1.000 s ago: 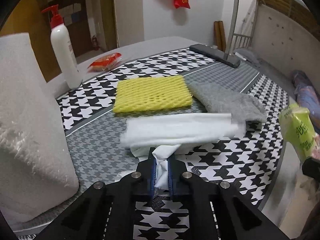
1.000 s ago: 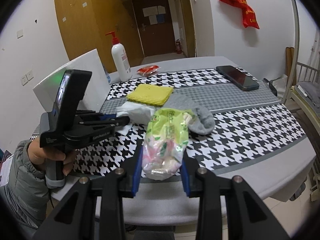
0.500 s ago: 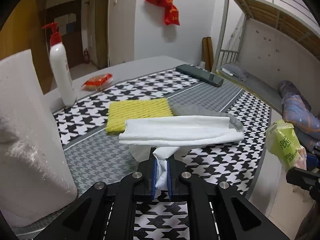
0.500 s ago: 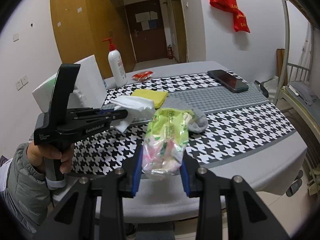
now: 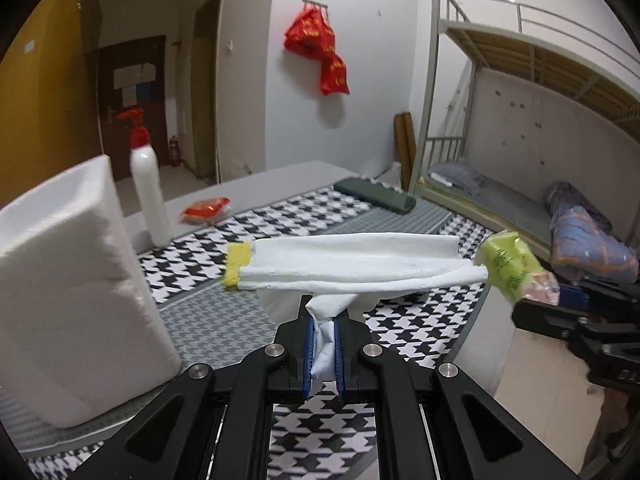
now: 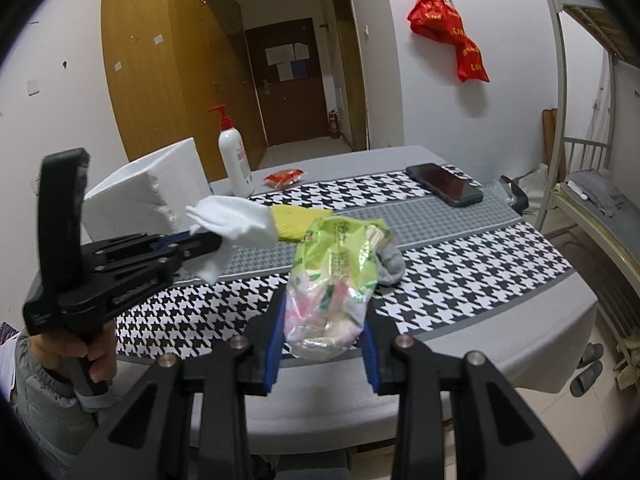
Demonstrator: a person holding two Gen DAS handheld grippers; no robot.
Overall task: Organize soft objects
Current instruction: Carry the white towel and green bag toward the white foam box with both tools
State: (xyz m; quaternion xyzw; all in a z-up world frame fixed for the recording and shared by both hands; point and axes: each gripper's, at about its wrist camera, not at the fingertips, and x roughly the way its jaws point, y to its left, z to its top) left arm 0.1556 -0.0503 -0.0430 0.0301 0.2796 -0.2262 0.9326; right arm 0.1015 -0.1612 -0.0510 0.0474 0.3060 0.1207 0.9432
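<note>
My left gripper is shut on a folded white cloth and holds it in the air above the table; the cloth also shows in the right wrist view. My right gripper is shut on a green and clear plastic snack bag, held above the table's front edge; the bag shows at the right of the left wrist view. A yellow sponge and a grey cloth lie on the houndstooth table cover, both partly hidden.
A white foam block stands at the left. A white pump bottle with a red top, a small red packet and a dark phone are on the table. A bunk bed stands at the right.
My left gripper has lifted the white cloth off the table and tilted upward. The right gripper has held the snack bag nearly still, rising slightly.
</note>
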